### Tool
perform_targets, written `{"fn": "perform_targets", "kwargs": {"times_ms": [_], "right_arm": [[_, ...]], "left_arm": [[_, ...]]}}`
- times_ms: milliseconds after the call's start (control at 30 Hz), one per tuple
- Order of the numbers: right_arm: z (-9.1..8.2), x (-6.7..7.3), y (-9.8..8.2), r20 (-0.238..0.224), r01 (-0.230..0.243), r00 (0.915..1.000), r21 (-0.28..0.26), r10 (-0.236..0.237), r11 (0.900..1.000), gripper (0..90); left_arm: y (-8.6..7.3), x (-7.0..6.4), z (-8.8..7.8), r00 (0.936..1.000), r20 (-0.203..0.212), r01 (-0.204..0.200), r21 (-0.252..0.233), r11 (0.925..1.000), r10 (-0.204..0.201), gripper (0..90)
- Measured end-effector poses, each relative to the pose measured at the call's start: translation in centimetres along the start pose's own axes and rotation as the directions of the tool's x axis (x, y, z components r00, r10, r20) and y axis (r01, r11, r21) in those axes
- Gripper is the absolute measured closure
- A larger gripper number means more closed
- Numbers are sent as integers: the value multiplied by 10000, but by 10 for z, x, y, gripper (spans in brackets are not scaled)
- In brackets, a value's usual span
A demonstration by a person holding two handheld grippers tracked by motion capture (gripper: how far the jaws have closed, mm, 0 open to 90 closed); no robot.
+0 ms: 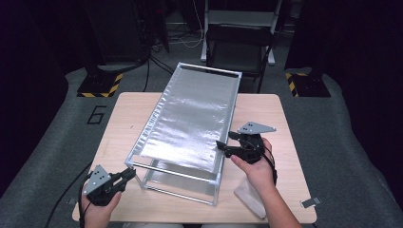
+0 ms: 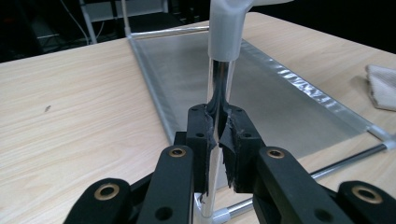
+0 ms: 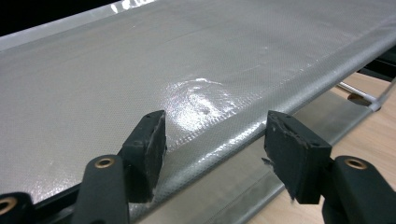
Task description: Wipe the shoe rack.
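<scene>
A chrome-framed rack with a silver fabric top shelf stands on the wooden table. My left gripper is at the rack's near left corner, shut on the upright chrome post, which runs up between the pads to a white plastic connector. My right gripper is at the right side of the top shelf. In the right gripper view its jaws stand open with the shelf's fabric edge between them, untouched by the pads.
A folded white cloth lies on the table by the right forearm, and appears at the right of the left gripper view. A lower silver shelf spans the rack's base. A folding chair stands beyond the table.
</scene>
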State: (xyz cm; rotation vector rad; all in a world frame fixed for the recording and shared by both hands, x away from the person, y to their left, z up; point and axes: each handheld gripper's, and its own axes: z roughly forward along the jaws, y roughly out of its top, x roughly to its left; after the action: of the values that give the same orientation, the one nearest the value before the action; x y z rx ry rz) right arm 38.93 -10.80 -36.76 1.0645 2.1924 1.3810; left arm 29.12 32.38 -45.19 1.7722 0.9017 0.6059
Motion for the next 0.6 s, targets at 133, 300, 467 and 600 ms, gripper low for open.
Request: {"fn": "perform_targets", "kwargs": {"times_ms": [133, 300, 467, 600], "right_arm": [[0, -2, 0, -2, -228, 9997, 44, 228, 9997, 371], [1, -4, 0, 84, -343, 9994, 65, 343, 9994, 360], [-2, -7, -1, 119, -547, 9984, -13, 547, 9985, 365], [-4, -8, -1, 78, -511, 9987, -40, 511, 9987, 376]], "left_arm": [[-1, -4, -1, 9999, 135, -40, 3, 10000, 40, 811], [-3, -12, -3, 9995, 306, -53, -99, 9999, 56, 812], [-3, -16, -3, 9983, 563, -155, -25, 9999, 156, 812], [-4, -18, -5, 9981, 578, -185, -59, 9998, 188, 812]]}}
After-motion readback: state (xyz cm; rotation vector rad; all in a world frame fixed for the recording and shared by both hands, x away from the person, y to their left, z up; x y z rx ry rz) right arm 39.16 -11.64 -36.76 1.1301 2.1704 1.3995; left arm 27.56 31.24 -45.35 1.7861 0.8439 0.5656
